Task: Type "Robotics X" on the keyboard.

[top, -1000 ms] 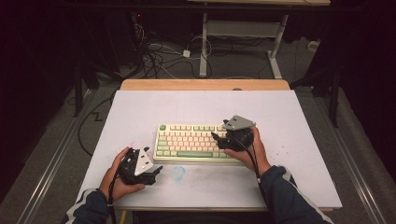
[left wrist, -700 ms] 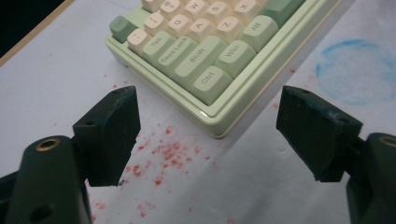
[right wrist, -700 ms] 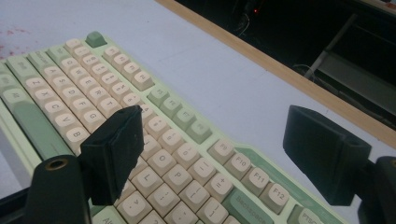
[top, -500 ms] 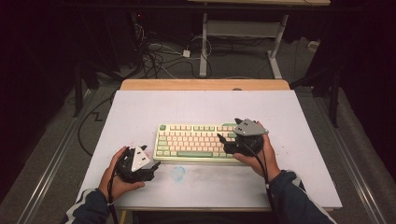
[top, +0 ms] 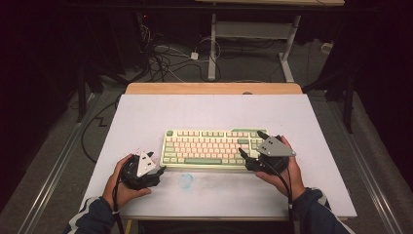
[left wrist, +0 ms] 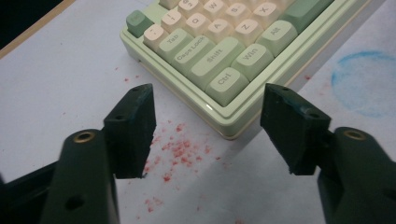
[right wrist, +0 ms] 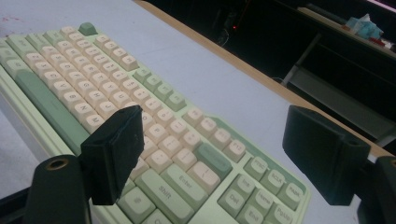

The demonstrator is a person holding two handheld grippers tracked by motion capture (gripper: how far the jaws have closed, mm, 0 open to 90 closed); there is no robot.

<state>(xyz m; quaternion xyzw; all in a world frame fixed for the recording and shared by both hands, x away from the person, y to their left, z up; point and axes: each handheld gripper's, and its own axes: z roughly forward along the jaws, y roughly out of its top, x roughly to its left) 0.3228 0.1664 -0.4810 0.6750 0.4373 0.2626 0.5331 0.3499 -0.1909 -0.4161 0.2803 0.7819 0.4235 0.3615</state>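
High view: the keyboard (top: 213, 148) lies flat in the middle of the white table (top: 146, 117). A second ago the right gripper (top: 253, 146) hung over the right part of the keys. Now it has slid out to the right end of the keyboard, and its jaws have opened a bit wider on the way. In the right gripper view the jaws stand wide apart with nothing between them, and the keys near Enter and Shift lie just under them. The left gripper (top: 158, 168) has stayed just off the near left corner of the keyboard. Its jaws have just been closing a little, but they are apart and hold nothing. In the left gripper view the corner with the Ctrl key (left wrist: 227, 85) sits between and just past the jaw tips.

So there is now one gripper at each end. I think the two are getting ready to take hold of the keyboard from both sides. Neither has hold of it yet.

Some things are hard to tell. From above, the right hand (top: 287, 168) and its grey plate cover the right end of the keyboard, so I cannot tell if a jaw touches it. The floor behind the table is very dark.
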